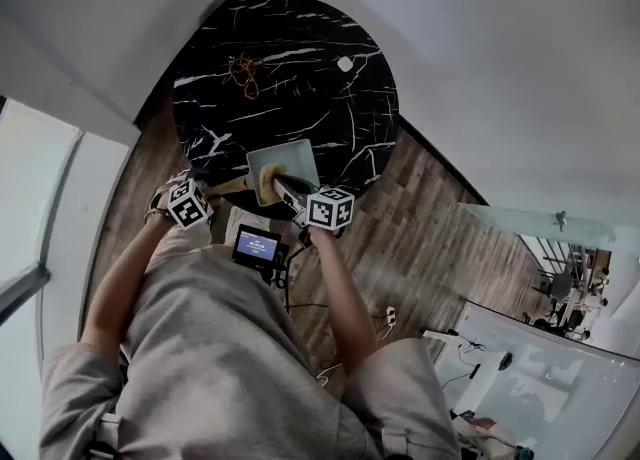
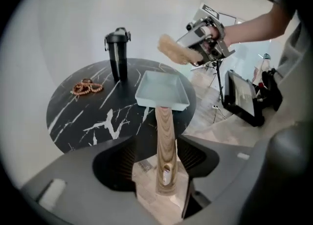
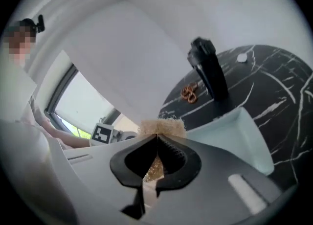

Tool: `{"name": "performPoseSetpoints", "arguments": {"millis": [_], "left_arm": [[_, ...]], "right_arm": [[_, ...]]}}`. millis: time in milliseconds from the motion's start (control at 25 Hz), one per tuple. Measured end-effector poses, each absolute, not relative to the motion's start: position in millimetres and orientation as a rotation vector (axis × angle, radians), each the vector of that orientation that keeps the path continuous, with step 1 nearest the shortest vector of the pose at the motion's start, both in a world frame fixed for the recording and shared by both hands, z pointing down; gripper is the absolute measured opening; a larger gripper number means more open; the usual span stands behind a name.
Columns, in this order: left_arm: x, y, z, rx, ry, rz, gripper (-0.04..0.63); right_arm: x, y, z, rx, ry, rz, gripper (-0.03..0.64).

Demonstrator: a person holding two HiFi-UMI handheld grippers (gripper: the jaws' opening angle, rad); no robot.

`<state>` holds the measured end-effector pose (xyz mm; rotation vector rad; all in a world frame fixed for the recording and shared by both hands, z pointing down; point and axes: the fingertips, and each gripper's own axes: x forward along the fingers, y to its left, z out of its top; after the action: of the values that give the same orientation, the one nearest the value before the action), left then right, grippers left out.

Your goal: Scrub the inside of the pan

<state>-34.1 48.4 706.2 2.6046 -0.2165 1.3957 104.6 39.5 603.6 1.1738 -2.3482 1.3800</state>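
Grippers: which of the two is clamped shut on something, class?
The right gripper, shut on the tan scrubber. The left gripper has its jaws apart around the wooden handle of the pan, not pressing it.

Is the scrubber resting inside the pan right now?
No. The left gripper view shows the scrubber clamped in the right gripper, up in the air clear of the pan.

- Left gripper (image 2: 162, 159): jaws wide apart, pointing steeply down. The wooden handle (image 2: 165, 131) lies between them, and the pads stand clear of it on both sides.
- Right gripper (image 3: 156, 143): jaws together, pinching a tan scrubber (image 3: 164, 126). It is held up in the air, tilted gently down.
- Left forearm (image 1: 120, 283) and right forearm (image 1: 340, 293): bare, elbows bent, reaching forward.
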Motion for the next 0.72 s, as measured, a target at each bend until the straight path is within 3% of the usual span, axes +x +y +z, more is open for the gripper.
{"name": "performPoseSetpoints", "arguments": {"millis": [200,480,720], "left_arm": [[-28,46,628,2.802,-0.268,1.126,0.24],[-5,21,448,3.028,-0.549,0.378,0.041],[-9,9,360,2.999,-0.748,-0.015,0.0]], "right_arm": [[118,41,503,1.549,-2.602,1.103,0.026],[115,70,385,1.895,-2.729,0.639,0.028],[94,91,337,1.961,-2.654,0.317,0.026]]}}
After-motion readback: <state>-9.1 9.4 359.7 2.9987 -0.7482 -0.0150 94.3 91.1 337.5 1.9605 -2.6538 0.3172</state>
